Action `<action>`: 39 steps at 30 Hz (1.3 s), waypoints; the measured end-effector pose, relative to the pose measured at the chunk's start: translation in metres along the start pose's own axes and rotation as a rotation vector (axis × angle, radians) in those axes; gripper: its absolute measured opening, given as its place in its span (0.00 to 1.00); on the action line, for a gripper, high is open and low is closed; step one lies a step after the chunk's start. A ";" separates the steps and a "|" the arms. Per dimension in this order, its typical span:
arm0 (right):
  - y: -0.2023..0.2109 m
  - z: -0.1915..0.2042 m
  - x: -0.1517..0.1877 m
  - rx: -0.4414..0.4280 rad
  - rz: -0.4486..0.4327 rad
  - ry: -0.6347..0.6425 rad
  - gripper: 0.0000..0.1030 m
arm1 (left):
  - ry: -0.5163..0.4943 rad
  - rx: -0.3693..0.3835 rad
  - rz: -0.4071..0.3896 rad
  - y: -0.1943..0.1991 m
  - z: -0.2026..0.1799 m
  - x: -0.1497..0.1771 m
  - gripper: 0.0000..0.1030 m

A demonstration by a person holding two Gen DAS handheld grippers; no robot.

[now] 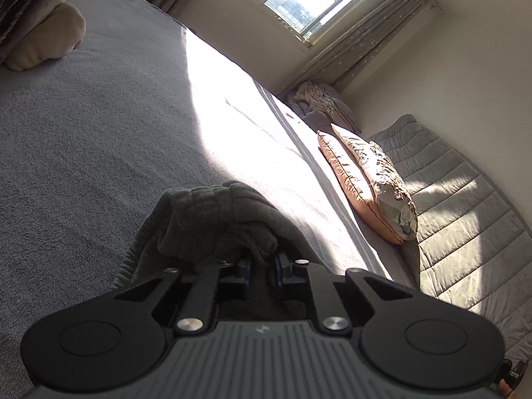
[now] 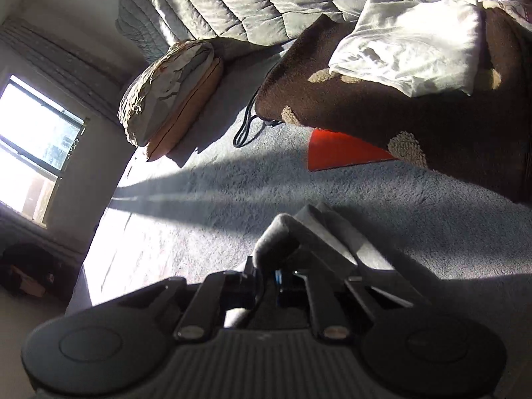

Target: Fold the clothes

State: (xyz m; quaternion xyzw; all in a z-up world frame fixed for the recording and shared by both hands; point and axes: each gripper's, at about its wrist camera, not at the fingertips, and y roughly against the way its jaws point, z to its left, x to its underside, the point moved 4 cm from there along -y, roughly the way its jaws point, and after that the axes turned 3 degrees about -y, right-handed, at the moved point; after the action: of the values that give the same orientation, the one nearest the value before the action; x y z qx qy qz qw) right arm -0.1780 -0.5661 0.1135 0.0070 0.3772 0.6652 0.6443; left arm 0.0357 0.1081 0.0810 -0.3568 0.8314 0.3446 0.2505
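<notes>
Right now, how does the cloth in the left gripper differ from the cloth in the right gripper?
The left gripper pinches a bunched, ribbed dark grey-green garment that hides its fingertips. The right gripper pinches a smoother, paler grey fold, a narrower, rolled edge. Both are shut on fabric above the grey bed cover.

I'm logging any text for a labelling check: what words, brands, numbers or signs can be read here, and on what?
None can be read.
left gripper: a small pale emblem on its grey body, no letters.
right gripper: the same spot is too dark to read.
</notes>
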 end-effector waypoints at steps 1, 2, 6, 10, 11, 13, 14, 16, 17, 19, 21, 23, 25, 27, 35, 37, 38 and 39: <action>0.012 0.016 -0.004 -0.081 -0.049 0.037 0.10 | 0.024 0.007 -0.013 0.004 0.003 -0.002 0.13; 0.027 0.031 -0.006 -0.159 -0.099 0.081 0.10 | 0.039 0.011 -0.014 0.006 0.005 -0.001 0.13; 0.062 0.011 0.020 -0.195 -0.151 0.163 0.10 | 0.007 -0.006 0.048 0.009 0.008 0.016 0.13; 0.038 -0.078 0.057 0.096 0.088 0.033 0.10 | -0.082 -0.034 0.175 0.010 0.009 0.044 0.13; 0.032 -0.098 0.065 0.154 0.142 -0.024 0.10 | -0.113 -0.052 0.195 0.010 0.008 0.050 0.13; 0.032 -0.106 0.069 0.171 0.169 -0.035 0.10 | -0.159 -0.083 0.219 0.013 0.011 0.058 0.13; 0.035 -0.101 0.068 0.167 0.164 -0.003 0.10 | -0.152 -0.082 0.220 0.015 0.014 0.058 0.14; 0.036 -0.090 0.070 0.195 0.185 0.066 0.10 | -0.143 -0.082 0.225 0.018 0.019 0.059 0.14; 0.034 -0.091 0.073 0.207 0.204 0.068 0.10 | -0.148 -0.083 0.229 0.019 0.020 0.060 0.14; 0.037 -0.099 0.075 0.194 0.222 -0.001 0.10 | -0.161 -0.074 0.231 0.024 0.021 0.060 0.14; 0.045 -0.098 0.073 0.170 0.209 -0.015 0.10 | -0.184 -0.067 0.239 0.028 0.022 0.062 0.14; 0.044 -0.099 0.074 0.200 0.213 0.013 0.10 | -0.205 -0.082 0.270 0.025 0.025 0.067 0.15; 0.034 -0.106 0.075 0.272 0.244 0.054 0.10 | -0.229 -0.108 0.315 0.020 0.028 0.073 0.16; 0.024 -0.111 0.076 0.305 0.264 0.059 0.10 | -0.256 -0.121 0.334 0.020 0.028 0.076 0.17; 0.045 -0.103 0.071 0.279 0.200 0.068 0.08 | -0.217 -0.093 0.327 0.038 0.039 0.069 0.17; 0.044 -0.105 0.069 0.298 0.206 0.069 0.08 | -0.215 -0.095 0.320 0.040 0.040 0.068 0.16; 0.041 -0.107 0.068 0.315 0.213 0.071 0.08 | -0.214 -0.096 0.317 0.040 0.040 0.067 0.16; 0.039 -0.108 0.068 0.337 0.218 0.079 0.08 | -0.204 -0.093 0.313 0.041 0.041 0.067 0.16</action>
State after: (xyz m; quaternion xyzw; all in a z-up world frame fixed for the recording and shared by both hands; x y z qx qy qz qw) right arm -0.2759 -0.5560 0.0236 0.1296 0.5053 0.6580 0.5431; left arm -0.0295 0.1315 0.0267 -0.1973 0.8302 0.4517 0.2602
